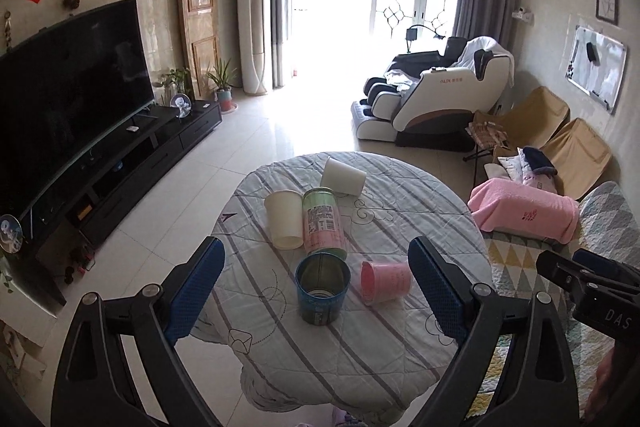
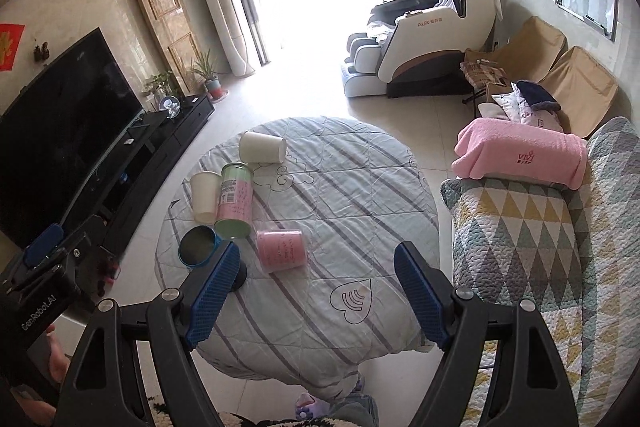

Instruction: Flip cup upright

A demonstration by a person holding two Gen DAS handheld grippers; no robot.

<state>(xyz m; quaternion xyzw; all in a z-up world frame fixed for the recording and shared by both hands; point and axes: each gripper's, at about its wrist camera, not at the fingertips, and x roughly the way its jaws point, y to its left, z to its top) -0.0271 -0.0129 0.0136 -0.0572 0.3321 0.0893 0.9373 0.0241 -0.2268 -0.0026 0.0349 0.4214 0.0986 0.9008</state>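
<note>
Right wrist view is showing the pink cup (image 2: 282,251) lying on its side at about eleven o'clock from the right gripper (image 2: 316,291), jaws spreading wide and empty. The left gripper (image 1: 316,287) is also gaping, framing the same cup at one o'clock.

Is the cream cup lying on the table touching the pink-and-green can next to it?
Touching. In the left wrist view the cream cup lies side by side against the pink-and-green can, with no cloth visible between them.
</note>
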